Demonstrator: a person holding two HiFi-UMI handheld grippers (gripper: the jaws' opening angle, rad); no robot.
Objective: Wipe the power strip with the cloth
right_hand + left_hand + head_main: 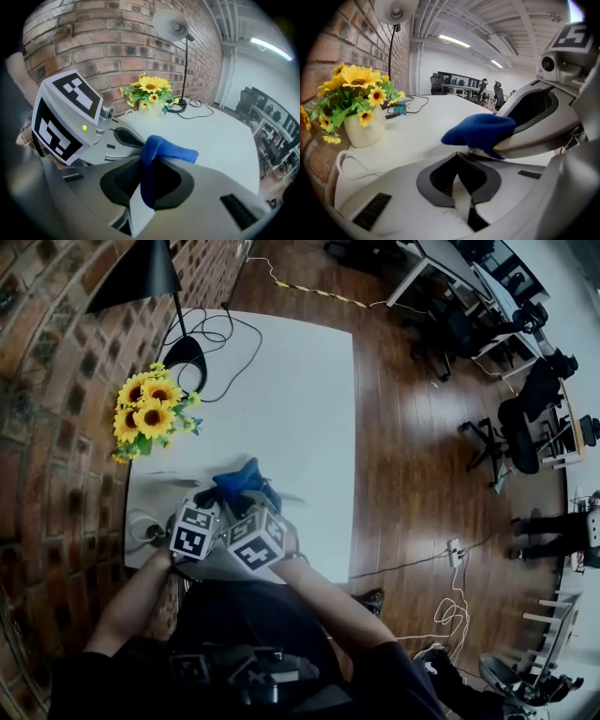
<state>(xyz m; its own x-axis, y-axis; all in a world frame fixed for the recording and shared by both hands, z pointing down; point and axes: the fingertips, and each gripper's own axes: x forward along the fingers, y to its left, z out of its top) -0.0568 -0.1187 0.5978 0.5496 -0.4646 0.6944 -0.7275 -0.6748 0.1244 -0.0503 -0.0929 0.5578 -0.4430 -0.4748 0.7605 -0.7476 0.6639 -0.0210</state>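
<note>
- the right gripper (140, 187) pinches the blue cloth (165, 149); the cloth's lower part is hidden between the jaws.
- the left gripper (458, 177) has its jaws pressed together, with nothing between them.
- the cloth is over the near part of the white table (281, 381), just in front of both grippers.
- power strip: i cannot make it out, because the grippers cover the near table edge.

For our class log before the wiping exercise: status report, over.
Right gripper shut on blue fabric cloth. Left gripper fingers together, nothing clearly held. Power strip not made out. White vase of yellow sunflowers stands off, beside brick wall.
</note>
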